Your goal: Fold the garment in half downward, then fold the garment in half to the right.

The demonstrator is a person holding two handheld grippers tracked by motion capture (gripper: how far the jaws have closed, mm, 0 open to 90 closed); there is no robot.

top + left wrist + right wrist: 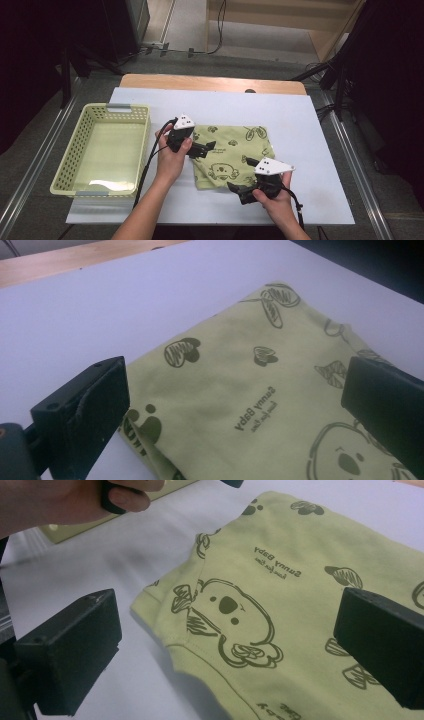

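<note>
1. Two grippers over one folded green garment (232, 156), printed with koalas, hearts and "Sunny Baby". It lies flat on the white table sheet (300, 120), near the middle, slightly toward the person's edge.
2. Left gripper (206, 148): at the garment's left edge, jaws spread wide. In the left gripper view the cloth (260, 405) lies between and below the jaws, not pinched.
3. Right gripper (239, 192): at the garment's near edge toward its right corner, jaws likewise spread. The right gripper view has the folded near-left corner (165, 625) ahead of the jaws; nothing gripped.
4. Yellow-green perforated basket (75, 150) sits at the table's left edge, well apart from the garment; nothing seen inside it.
5. Judgement, step in hand: approach and positioning before a grasp. Either another fold or a lift to the basket; cannot tell which.
6. Judgement, next move: lower each lower jaw to the sheet, slide it under the stacked layers at the edge, then close. Catch all layers together, or the fold will open on lifting.
</note>
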